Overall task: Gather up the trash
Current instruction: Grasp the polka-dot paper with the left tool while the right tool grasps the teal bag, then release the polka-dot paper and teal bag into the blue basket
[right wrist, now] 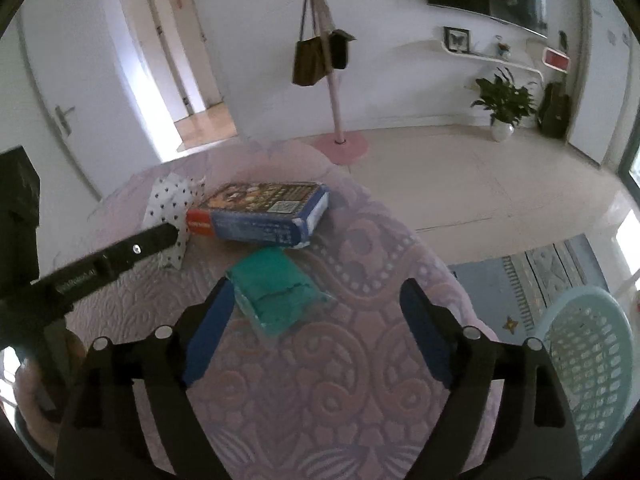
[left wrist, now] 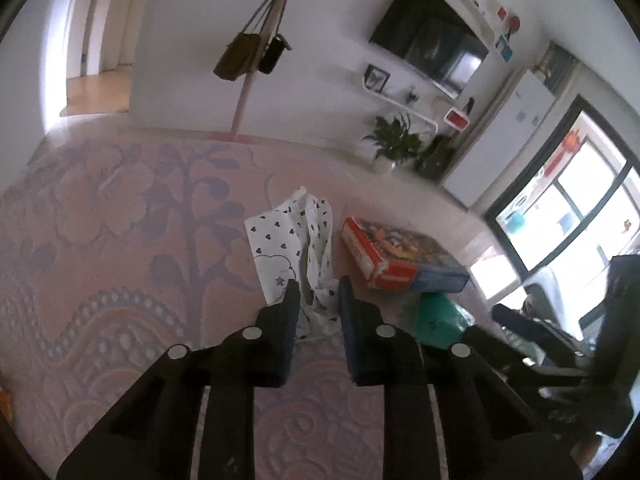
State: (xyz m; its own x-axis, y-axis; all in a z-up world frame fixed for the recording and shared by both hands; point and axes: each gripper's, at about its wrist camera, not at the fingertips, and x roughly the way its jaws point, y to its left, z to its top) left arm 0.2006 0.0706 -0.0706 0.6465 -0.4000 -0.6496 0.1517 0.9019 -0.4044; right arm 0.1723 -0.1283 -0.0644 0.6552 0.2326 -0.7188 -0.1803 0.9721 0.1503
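Left tool (left wrist: 318, 290) straddling heart-print wrapper (left wrist: 294, 240), green packet (right wrist: 274, 294) just ahead of right tool (right wrist: 316, 298) (fingers wide apart)

Heart-print bag (left wrist: 288, 240): lower edge hidden behind the left gripper (left wrist: 318, 294). Green packet (left wrist: 438, 316): partly hidden behind that gripper's right finger. Laundry basket (right wrist: 592, 364): cut off at frame edge.

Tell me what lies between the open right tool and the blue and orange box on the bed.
In the right wrist view, a teal packet lies on the pink bedspread between the right tool and the box, nearer the tool's left finger.
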